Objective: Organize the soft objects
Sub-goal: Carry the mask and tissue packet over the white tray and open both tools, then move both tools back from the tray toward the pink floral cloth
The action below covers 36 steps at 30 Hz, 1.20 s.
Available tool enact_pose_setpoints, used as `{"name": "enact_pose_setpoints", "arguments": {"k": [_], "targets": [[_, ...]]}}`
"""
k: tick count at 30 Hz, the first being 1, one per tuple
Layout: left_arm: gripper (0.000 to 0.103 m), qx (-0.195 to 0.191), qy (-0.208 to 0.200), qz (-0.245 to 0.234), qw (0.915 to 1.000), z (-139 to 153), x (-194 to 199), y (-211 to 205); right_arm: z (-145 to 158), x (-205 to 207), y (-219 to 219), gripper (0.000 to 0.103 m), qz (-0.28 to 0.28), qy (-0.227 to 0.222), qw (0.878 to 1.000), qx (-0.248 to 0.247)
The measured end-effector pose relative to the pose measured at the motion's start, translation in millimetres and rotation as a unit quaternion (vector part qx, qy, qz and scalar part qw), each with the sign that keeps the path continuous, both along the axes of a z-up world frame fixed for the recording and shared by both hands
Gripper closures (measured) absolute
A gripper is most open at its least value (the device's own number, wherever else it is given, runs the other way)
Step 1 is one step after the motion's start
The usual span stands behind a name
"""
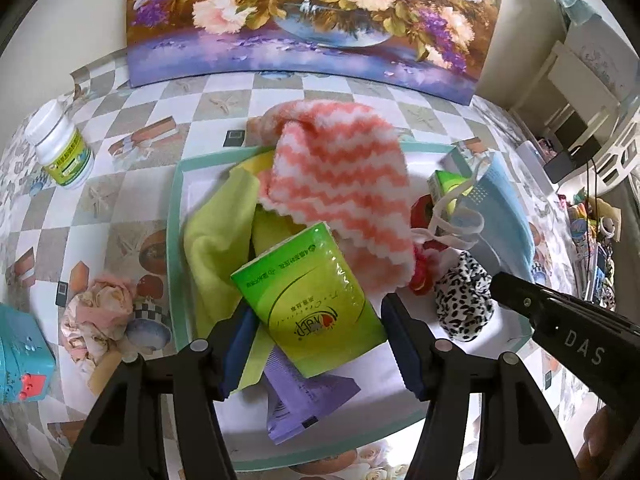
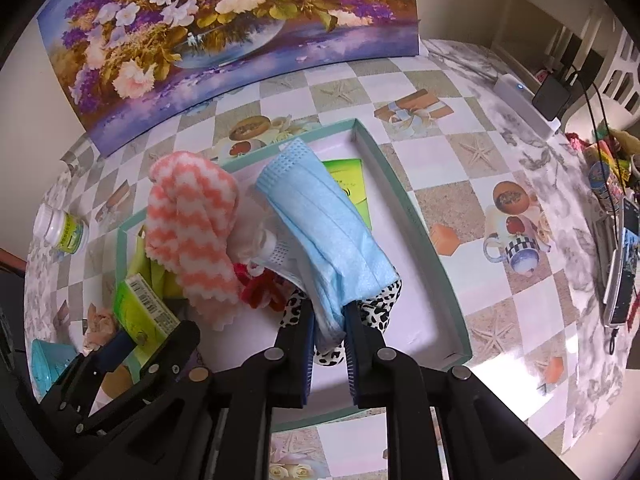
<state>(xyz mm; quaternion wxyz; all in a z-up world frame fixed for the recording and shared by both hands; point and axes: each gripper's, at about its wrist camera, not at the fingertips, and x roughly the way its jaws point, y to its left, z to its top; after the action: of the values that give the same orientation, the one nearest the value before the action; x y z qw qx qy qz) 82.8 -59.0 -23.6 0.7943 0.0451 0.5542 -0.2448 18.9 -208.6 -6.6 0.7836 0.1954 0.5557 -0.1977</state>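
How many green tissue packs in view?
2. One green plastic tissue pack sits between the left gripper fingers, held above the teal-rimmed tray. A second green pack lies in the tray's far corner, partly under the blue face mask. More may be hidden.

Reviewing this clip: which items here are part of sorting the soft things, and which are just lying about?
Part of the job:
blue face mask, gripped by right gripper
green tissue pack, between left gripper fingers
pink striped cloth
yellow-green cloth
leopard-print scrunchie
tray

Lying about:
white pill bottle
flower painting
teal box
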Motion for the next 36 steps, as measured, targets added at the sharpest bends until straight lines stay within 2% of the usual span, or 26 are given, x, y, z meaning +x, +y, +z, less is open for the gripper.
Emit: {"name": "enact_pose_setpoints", "arguments": {"k": [1, 6, 13, 19, 21, 24, 26, 27, 31, 34, 35, 36], "targets": [[0.039, -0.001, -0.003, -0.002, 1.0, 2.0, -0.4, -0.3, 1.9, 0.0, 0.3, 0.086, 0.0, -0.001, 1.0, -0.002], [0.035, 0.0, -0.023, -0.008, 0.9997, 13.1, -3.5, -1.4, 14.7, -0.7, 2.7, 0.068, 0.002, -0.01, 1.0, -0.02], [0.034, -0.014, -0.024, 0.009, 0.9996, 21.6, 0.0, 8.7, 28.2, -3.0, 2.4, 0.067, -0.001, -0.026, 0.999, -0.03], [0.034, -0.012, -0.015, 0.05, 0.9986, 21.6, 8.6, 27.3, 22.1, -0.4, 4.1, 0.065, 0.001, -0.014, 1.0, -0.027], [0.033, -0.001, -0.013, 0.068, 0.9976, 18.2, 12.3, 34.3, 18.8, 1.2, 5.7, 0.053, 0.002, -0.006, 1.0, -0.028], [0.033, 0.017, -0.013, 0.093, 0.9954, 14.0, 18.1, 44.9, 17.7, 3.8, 9.5, 0.047, 0.009, -0.002, 0.999, -0.035], [0.025, 0.025, -0.01, 0.106, 0.994, 11.6, 21.2, 50.3, 17.3, 5.7, 12.0, 0.042, 0.014, 0.001, 0.999, -0.041], [0.014, 0.028, -0.009, 0.112, 0.9933, 10.7, 22.2, 52.9, 16.8, 6.5, 12.9, 0.04, 0.016, 0.003, 0.999, -0.044], [0.013, 0.04, -0.011, 0.131, 0.9905, 8.6, 25.0, 61.3, 12.0, 9.9, 15.5, 0.033, 0.02, 0.017, 0.998, -0.053], [0.012, 0.047, -0.01, 0.14, 0.989, 6.7, 26.1, 64.8, 8.7, 11.4, 17.0, 0.012, 0.021, 0.024, 0.997, -0.065], [0.011, 0.054, -0.011, 0.145, 0.9879, 5.2, 26.6, 66.4, 8.4, 11.8, 16.9, 0.0, 0.021, 0.024, 0.997, -0.067], [0.008, 0.058, -0.011, 0.148, 0.9872, 4.1, 27.0, 67.5, 8.9, 11.7, 17.3, 0.0, 0.021, 0.022, 0.997, -0.069]]}}
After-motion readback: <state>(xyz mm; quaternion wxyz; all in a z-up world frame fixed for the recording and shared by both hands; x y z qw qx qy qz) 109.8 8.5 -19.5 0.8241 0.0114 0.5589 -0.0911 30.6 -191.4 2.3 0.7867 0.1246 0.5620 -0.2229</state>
